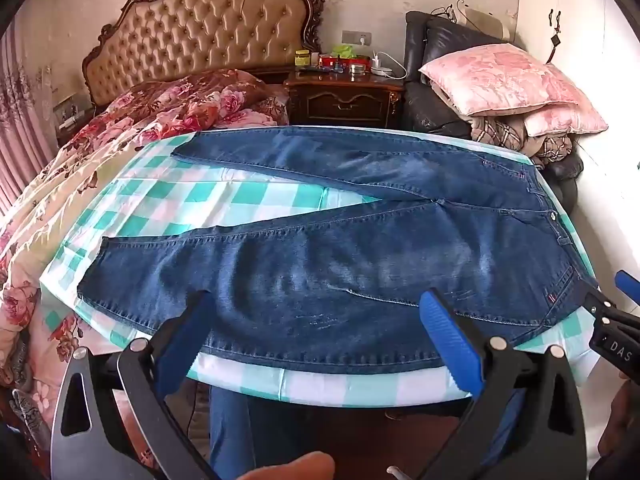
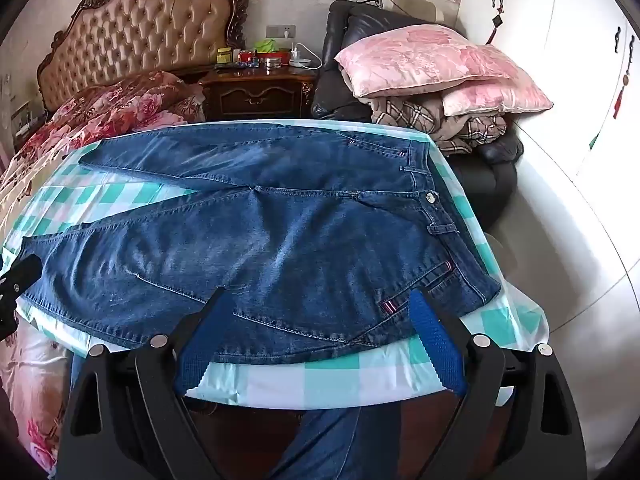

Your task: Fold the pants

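Both claws are hovering wide apart, gripping nothing: the left claw [image 1: 320, 320] is hanging over the near trouser leg, the right claw [image 2: 320, 316] over the near hip pocket. Dark blue denim pants [image 1: 340, 240] are lying flat on the green-and-white checked worktop [image 1: 248, 196], legs spreading leftward, waistband [image 2: 436, 208] resting rightward.

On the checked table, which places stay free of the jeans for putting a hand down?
Free: the wedge of checked cloth between the two legs, and the near strip under the jeans. The waistband side is crowded to the edge.
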`<state>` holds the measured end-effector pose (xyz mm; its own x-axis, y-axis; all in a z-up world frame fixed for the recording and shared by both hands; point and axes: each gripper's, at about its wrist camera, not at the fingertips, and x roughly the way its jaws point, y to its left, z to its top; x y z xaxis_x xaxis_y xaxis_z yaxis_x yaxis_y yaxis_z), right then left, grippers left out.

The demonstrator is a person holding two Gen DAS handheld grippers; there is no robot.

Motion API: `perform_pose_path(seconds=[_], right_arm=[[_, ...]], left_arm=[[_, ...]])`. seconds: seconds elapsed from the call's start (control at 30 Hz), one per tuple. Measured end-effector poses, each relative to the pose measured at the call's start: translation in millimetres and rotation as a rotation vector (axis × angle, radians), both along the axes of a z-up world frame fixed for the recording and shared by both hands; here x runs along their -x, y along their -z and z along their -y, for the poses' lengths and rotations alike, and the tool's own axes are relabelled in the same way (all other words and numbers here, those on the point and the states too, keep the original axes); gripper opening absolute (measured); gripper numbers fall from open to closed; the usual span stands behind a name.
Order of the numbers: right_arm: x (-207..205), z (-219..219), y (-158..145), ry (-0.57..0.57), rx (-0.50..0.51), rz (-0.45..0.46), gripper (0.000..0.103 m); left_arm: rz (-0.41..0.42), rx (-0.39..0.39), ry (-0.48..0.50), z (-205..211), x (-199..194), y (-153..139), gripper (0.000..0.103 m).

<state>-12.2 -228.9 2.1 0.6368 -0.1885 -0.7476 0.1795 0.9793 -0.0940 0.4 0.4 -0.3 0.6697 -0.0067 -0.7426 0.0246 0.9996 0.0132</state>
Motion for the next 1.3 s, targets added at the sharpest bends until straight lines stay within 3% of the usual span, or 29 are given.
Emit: perform_pose_path(seconds=[1.3], right_arm=[[-1.9,1.5,0.8,0.007,-0.018,0.008,0.086]], left_arm=[[-0.008,0.013,-0.004,6.1,0.5,10.5,0.102]])
